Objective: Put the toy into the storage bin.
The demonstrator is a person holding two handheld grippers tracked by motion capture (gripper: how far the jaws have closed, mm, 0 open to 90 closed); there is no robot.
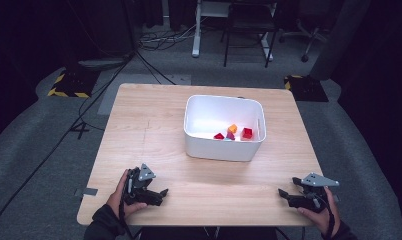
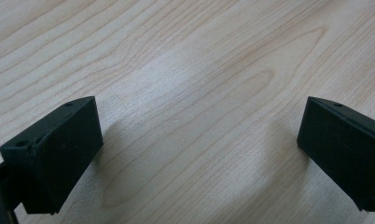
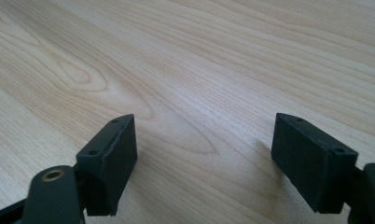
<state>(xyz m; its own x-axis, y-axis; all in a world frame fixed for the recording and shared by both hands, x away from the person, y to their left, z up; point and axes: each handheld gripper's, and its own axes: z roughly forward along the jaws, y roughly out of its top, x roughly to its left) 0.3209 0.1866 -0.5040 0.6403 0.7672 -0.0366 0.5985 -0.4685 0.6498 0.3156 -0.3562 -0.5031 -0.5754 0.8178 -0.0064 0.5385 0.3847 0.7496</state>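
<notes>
The white bin (image 1: 224, 150) sat on the wooden tabletop (image 1: 139, 130), a bit past the middle and away from the person. Inside it, by the wall nearest the person, lay a few small blocks: a red cube (image 1: 247, 133), an orange block (image 1: 232, 128), a dark red block (image 1: 219, 135) and a small purple one (image 1: 230, 135). They lay close together, and some looked like they were touching. The left gripper (image 1: 161, 192) rested near the front edge of the tabletop, to the left of the bin. The right gripper (image 1: 281, 192) rested near the same edge, to the right of the bin. Both sat well apart from the bin, with bare wood in between. From each one, the bin lay forward and toward the middle. The blocks sat in the right half of the bin, so the right gripper looked like the nearer one to them. In the left gripper view, the fingers (image 2: 59, 154) were spread wide with nothing but wood between them. In the right gripper view, the fingers (image 3: 108, 163) were spread wide too and held nothing. To get a block, a gripper would have to go forward, up over the bin wall, and down inside.
</notes>
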